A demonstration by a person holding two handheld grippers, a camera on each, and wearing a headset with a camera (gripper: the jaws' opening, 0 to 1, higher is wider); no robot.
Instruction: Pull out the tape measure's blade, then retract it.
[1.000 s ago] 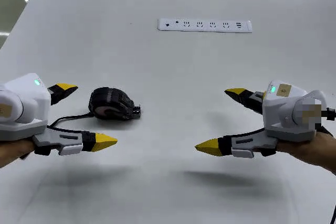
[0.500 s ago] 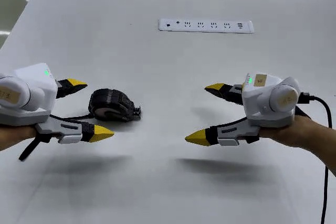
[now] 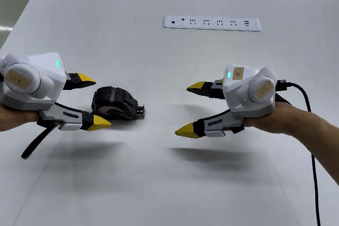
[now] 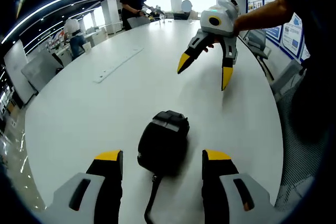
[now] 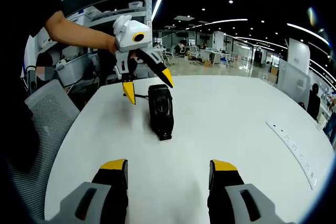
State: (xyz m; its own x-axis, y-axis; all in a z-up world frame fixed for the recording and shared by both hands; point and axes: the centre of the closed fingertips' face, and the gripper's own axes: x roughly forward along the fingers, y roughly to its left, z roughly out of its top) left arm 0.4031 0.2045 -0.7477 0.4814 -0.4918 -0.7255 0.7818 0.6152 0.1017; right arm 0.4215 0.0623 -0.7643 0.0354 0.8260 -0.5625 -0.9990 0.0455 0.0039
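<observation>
Left gripper (image 3: 96, 102): jaws spread wide and empty, one tip on each side of the rear of the tape measure (image 3: 114, 104). No contact as far as I can tell.

Tape measure sits on the white table (image 3: 159, 178), left of centre. Blade is fully in, not yet pulled. In the left gripper view its thin black lanyard (image 4: 151, 203) trails back between my left jaws.

The blade hook (image 3: 140, 112) pokes out at the case's right end, low down, facing the right gripper (image 3: 188, 108).

Right gripper: jaws also spread and empty, above the table, near the hook end but clear of it.

Power strip (image 3: 212, 23) is far back, well apart, not a factor.

Handling, my read:
- The case looks rigid, compact and rubber-clad, so it should take a firm pinch without slipping. It's probably dense for its size, but it will slide on this smooth top if it isn't held.
- Left should clamp the case across its flat sides, mid-body, clear of the lock and the blade mouth.
- Right should pinch the hook tab, or the blade just behind it. It's thin springy steel, a small target, and easy to lose.
- Pull straight along the blade axis, since an off-axis pull kinks it.
- Retract under control, because the spring return can whip the blade.
</observation>
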